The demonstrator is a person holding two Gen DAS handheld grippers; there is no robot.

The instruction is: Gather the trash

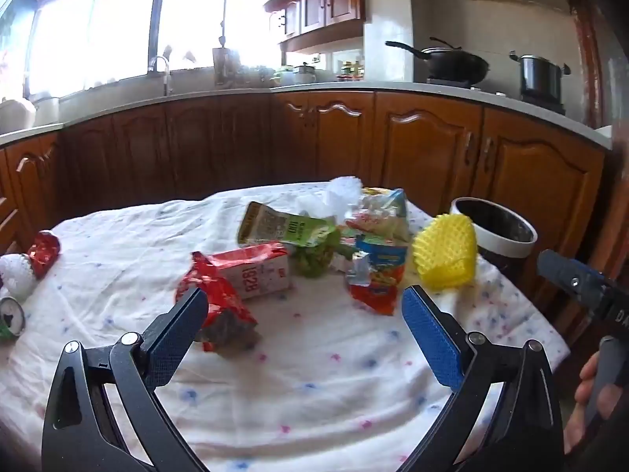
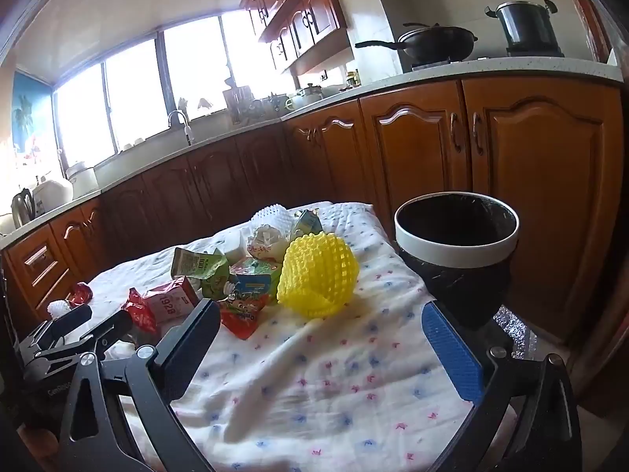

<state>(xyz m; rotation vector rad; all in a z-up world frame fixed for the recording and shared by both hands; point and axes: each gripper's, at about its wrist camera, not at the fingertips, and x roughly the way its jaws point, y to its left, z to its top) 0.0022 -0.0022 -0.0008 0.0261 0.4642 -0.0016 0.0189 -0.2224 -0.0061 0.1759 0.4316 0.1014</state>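
A pile of trash lies on the white cloth-covered table (image 1: 314,373): a red "1928" wrapper (image 1: 236,279), a green carton (image 1: 283,228), an orange-blue snack bag (image 1: 377,271), white foam netting (image 1: 342,192) and a yellow spiky foam net (image 1: 446,253). The yellow net also shows in the right wrist view (image 2: 318,275). A black bin with a white rim (image 2: 456,232) stands beyond the table's right edge. My left gripper (image 1: 304,306) is open and empty, just before the red wrapper. My right gripper (image 2: 320,328) is open and empty, just before the yellow net.
A red foil wrapper (image 1: 45,251), a white foam net (image 1: 15,271) and a can (image 1: 11,316) lie at the table's left edge. Wooden kitchen cabinets (image 1: 424,145) and a counter with a wok (image 1: 452,63) and pot stand behind.
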